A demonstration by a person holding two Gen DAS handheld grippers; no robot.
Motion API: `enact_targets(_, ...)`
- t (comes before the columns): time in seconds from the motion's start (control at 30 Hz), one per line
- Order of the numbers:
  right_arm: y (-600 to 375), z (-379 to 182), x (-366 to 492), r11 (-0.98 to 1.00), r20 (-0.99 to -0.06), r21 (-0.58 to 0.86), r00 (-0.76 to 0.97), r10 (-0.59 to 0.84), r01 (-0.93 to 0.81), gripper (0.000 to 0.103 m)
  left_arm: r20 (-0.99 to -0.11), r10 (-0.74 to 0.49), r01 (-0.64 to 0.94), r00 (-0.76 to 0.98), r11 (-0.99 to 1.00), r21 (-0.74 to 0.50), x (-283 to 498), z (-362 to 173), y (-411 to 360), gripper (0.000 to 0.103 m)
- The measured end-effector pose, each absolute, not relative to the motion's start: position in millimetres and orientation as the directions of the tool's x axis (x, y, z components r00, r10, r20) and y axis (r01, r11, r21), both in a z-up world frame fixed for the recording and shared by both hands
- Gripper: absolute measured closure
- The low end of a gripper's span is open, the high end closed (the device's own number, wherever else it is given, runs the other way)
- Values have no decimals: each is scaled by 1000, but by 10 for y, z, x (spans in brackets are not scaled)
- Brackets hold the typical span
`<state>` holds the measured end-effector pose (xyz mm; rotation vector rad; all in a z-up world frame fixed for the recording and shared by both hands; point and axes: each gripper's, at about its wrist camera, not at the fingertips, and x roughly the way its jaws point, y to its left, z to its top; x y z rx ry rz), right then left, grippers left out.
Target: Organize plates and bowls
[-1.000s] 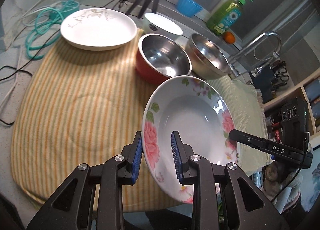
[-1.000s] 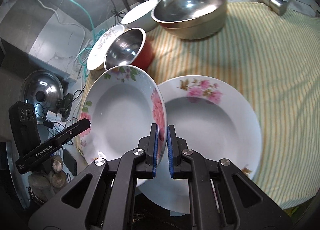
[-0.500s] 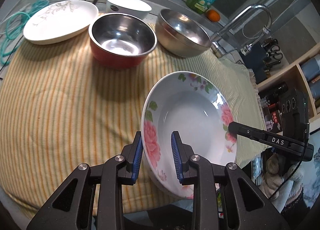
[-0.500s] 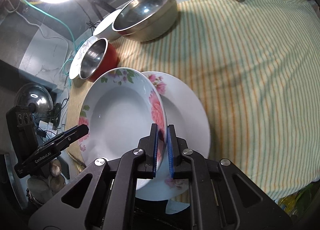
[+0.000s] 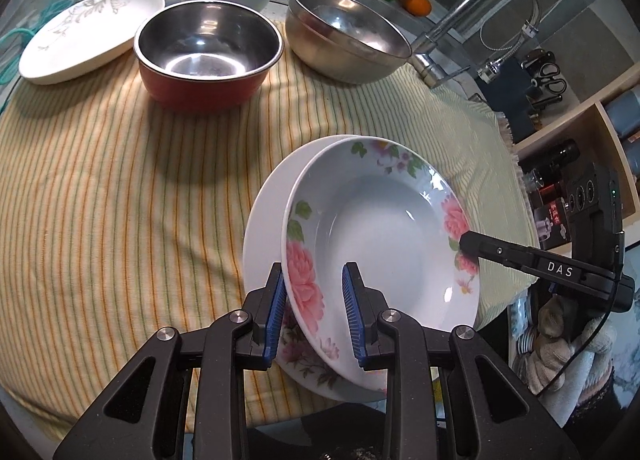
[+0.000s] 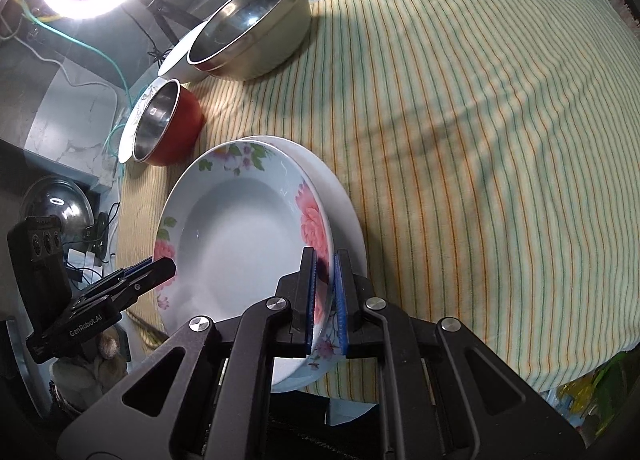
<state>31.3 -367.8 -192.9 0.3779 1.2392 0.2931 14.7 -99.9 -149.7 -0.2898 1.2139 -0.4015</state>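
1. The left tool (image 5: 314,314) and right tool (image 6: 325,296) each clamp a rim of the rose-pattern deep plate (image 5: 380,236).
2. It hangs tilted just above a matching plate (image 5: 264,216) on the striped cloth (image 5: 120,180).
3. Next, I judge: lower level, nest it, then release.

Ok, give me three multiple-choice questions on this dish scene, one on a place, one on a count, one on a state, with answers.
1. Where is the red-sided steel bowl?
A. between the white sprig plate and the large steel bowl
B. on the faucet
C. inside the held plate

2. How many grippers clamp the rose soup plate?
A. none
B. one
C. two

3. How does the rose soup plate sit?
A. upside down
B. tilted over a second floral plate
C. flat on bare cloth

Answers: 1 A, it sits between them on the striped cloth. 2 C, left gripper and right gripper pinch opposite rims. 3 B, its rim is raised over the plate below.
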Motion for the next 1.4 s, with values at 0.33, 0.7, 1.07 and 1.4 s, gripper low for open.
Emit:
enact_targets(0.33, -3644, -1968, 322, 905, -864, 425, 291, 411, -16, 94, -855, -430, 150, 289, 903, -403, 154, -1521, -1017, 77)
enact_targets(0.7, -3612, -1995, 341, 914, -872, 406, 286, 397, -30, 92, -869, -403, 174, 288, 914, -366, 184, -1512, -1099, 77)
enact_targets(1.07, -3544, -1952, 339, 935, -890, 347, 290, 352, -70, 88, -881, -375, 192, 288, 924, -331, 205, -1508, -1154, 76)
enact_targets(1.4, -3504, -1928, 328, 945, -897, 317, 296, 328, -86, 82, -886, -362, 206, 290, 928, -311, 194, -1507, -1166, 76)
